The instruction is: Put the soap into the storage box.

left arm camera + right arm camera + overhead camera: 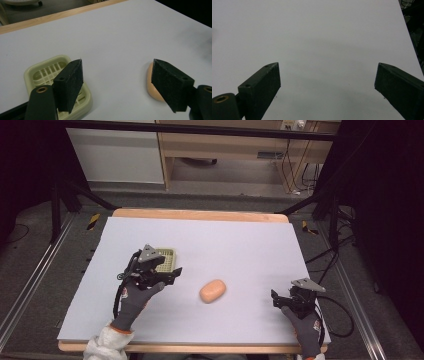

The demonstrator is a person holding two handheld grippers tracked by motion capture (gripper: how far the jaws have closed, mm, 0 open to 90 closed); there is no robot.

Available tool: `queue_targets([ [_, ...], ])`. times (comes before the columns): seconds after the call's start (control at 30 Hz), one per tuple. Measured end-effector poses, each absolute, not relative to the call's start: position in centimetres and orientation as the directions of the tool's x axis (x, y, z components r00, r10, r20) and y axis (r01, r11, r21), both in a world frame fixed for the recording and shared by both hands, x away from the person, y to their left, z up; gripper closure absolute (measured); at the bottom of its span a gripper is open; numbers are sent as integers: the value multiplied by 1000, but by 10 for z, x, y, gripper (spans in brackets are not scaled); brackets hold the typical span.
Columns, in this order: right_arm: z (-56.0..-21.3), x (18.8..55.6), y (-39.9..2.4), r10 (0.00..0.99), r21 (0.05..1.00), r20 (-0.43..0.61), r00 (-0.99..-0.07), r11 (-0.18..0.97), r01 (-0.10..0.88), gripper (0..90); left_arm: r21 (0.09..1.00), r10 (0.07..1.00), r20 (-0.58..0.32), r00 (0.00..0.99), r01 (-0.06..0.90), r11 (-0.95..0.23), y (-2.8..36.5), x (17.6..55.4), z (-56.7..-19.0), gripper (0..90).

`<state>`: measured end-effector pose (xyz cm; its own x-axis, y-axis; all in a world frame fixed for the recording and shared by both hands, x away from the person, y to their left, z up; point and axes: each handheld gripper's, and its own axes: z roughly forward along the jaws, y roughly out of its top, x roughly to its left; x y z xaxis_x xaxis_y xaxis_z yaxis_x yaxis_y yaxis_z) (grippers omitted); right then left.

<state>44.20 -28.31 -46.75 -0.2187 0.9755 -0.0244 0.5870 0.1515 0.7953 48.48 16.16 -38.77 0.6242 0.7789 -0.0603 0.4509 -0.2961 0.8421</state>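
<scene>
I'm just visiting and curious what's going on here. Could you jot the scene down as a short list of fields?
surface: white table with wooden edge
soap: peach oval bar, lying mid-table, untouched
soap dish: pale green slotted tray, empty, left of the soap
left gripper: open, over the dish
right gripper: open, over bare table, right of the soap

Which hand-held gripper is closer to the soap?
Left. The left hand-held gripper hangs just left of the soap, over the dish. The right hand-held gripper sits farther off, on its right.
</scene>
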Motion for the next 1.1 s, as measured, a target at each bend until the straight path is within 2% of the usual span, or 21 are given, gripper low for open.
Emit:
queue_targets([
  [0.63, -467, 445, -282, 975, 789, -24, -219, 153, 595, 70, 787, 713, -16, 701, 448, -424, 116, 487, -394, 242],
  [1.1, -467, 445, -281, 974, 788, -26, -227, 159, 595, 70, 757, 684, -9, 730, 452, -472, 93, 487, -405, 235],
])
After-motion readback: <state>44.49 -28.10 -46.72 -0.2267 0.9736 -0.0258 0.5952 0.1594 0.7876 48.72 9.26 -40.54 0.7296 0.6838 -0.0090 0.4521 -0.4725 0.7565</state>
